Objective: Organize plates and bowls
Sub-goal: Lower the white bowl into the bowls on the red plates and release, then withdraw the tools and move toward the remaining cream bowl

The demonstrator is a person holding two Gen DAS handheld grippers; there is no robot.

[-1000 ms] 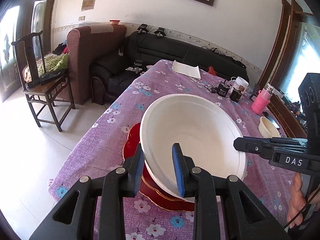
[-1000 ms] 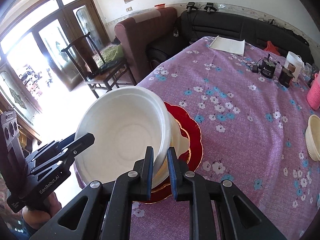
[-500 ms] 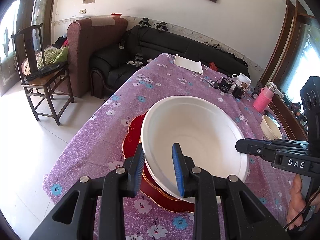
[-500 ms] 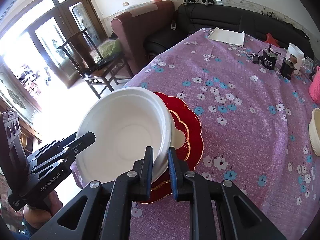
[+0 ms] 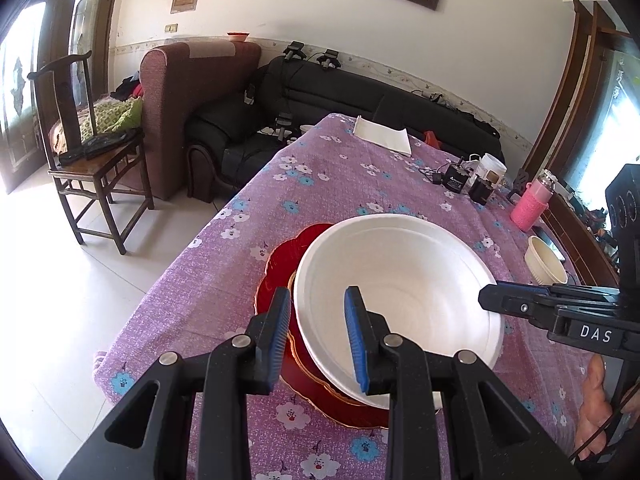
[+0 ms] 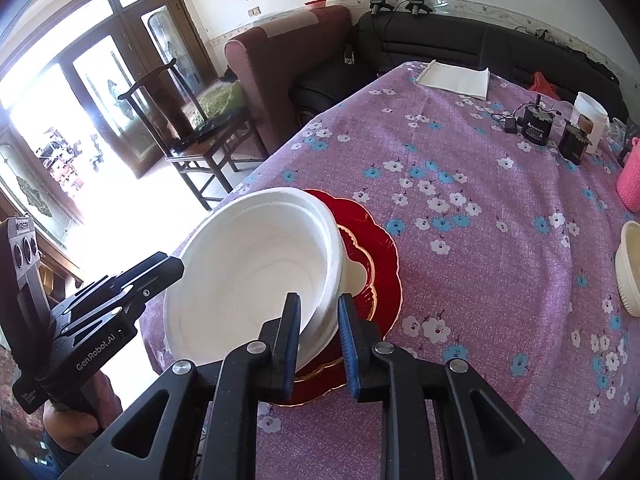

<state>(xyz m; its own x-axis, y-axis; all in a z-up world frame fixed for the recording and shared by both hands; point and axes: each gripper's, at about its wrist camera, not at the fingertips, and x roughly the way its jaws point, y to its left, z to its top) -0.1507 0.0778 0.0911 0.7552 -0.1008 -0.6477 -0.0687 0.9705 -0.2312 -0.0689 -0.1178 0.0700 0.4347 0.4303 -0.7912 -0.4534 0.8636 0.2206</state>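
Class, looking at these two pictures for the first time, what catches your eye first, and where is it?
A big white bowl sits tilted on a red plate near the table's front edge. Both grippers straddle its rim, the left gripper and the right gripper, on a purple flowered tablecloth.

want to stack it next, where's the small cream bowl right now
The small cream bowl sits alone at the right edge of both wrist views, well apart from the red plate.

Red plate [image 5: 280, 264] mostly hidden under the white bowl [image 5: 400, 280], cream bowl [image 6: 630, 268] cut off at right edge, far labels unreadable
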